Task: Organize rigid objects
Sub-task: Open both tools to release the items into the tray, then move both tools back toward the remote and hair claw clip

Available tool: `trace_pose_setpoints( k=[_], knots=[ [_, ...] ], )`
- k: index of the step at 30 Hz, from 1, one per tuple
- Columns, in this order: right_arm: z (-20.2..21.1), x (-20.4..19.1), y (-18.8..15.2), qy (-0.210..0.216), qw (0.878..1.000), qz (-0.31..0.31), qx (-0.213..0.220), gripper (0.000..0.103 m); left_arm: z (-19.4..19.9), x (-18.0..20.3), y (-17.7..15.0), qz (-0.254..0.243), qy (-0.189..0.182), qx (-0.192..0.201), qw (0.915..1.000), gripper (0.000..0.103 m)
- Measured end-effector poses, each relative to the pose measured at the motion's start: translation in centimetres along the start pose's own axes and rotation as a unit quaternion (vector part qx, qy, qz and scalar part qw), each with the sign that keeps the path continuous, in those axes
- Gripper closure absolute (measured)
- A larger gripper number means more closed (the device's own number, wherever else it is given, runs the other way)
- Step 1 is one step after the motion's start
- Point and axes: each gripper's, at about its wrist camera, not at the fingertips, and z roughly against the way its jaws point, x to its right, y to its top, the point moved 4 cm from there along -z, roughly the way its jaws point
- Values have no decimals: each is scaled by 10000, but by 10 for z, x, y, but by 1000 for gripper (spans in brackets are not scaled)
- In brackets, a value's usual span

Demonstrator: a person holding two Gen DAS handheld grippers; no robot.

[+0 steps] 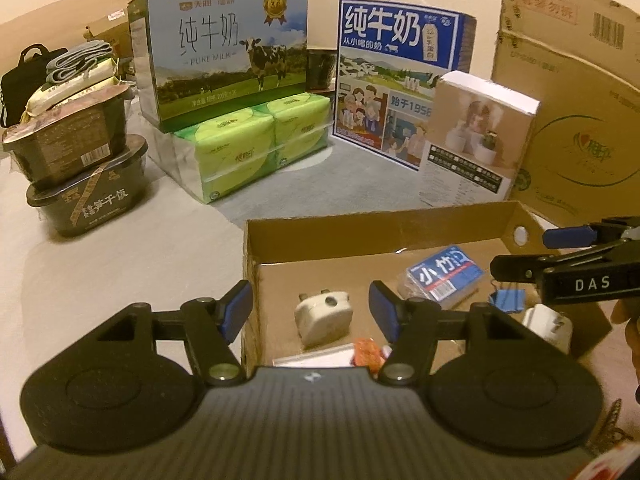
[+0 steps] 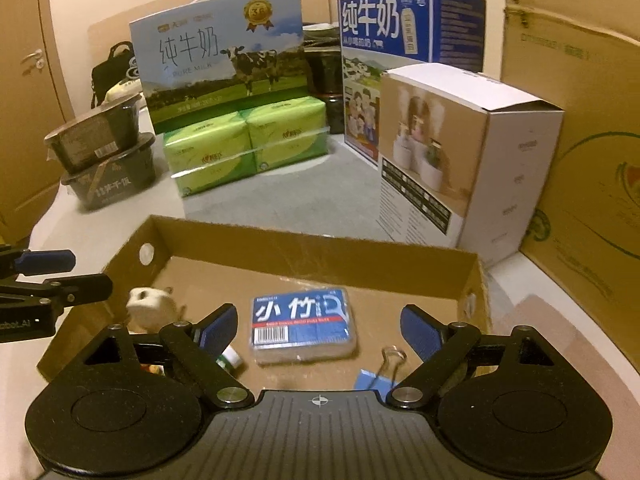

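Note:
A shallow cardboard tray point(image 1: 360, 228) point(image 2: 304, 248) sits on the table and holds small items. A white plug adapter point(image 1: 325, 317) point(image 2: 150, 304) lies at its left part. A blue floss-pick box point(image 1: 444, 274) point(image 2: 302, 326) lies in the middle. A blue binder clip point(image 1: 508, 300) point(image 2: 376, 380) lies near it. A second white adapter point(image 1: 548, 326) sits at the right. My left gripper point(image 1: 314, 312) is open and empty, above the white adapter. My right gripper point(image 2: 320, 330) is open and empty, above the floss-pick box; it shows from the side in the left wrist view point(image 1: 520, 254).
Behind the tray stand two milk cartons point(image 1: 228, 52) point(image 1: 396, 76), green tissue packs point(image 1: 248, 144), a white humidifier box point(image 1: 476, 136) point(image 2: 460, 152) and a large cardboard box point(image 1: 572, 92). Stacked black food bowls point(image 1: 80, 164) sit at the left.

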Motion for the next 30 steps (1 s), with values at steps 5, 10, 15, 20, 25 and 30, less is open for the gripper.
trace_pose_setpoints(
  k=[5,10,15,20,25,30],
  knots=[
    [23,-2,-7,-72,9999,-38,-65,15,24,10,-4,-4,-47,69,10000,41],
    [48,-5,-16,-119,9999,-94,-60,15,49,20,-15,27,-85,72,9999,41],
    [73,-9,-28,-167,9998,-73,-41,15,76,29,-26,56,-117,95,9999,41],
    [104,-4,-46,-153,9996,-249,-29,15,107,38,-35,-2,-121,183,9998,40],
    [138,7,-73,-306,9986,-438,19,15,129,47,-48,-64,-150,223,9996,37],
    [170,13,-102,-459,9978,-478,45,15,149,59,-65,-30,-207,228,9995,36]
  ],
)
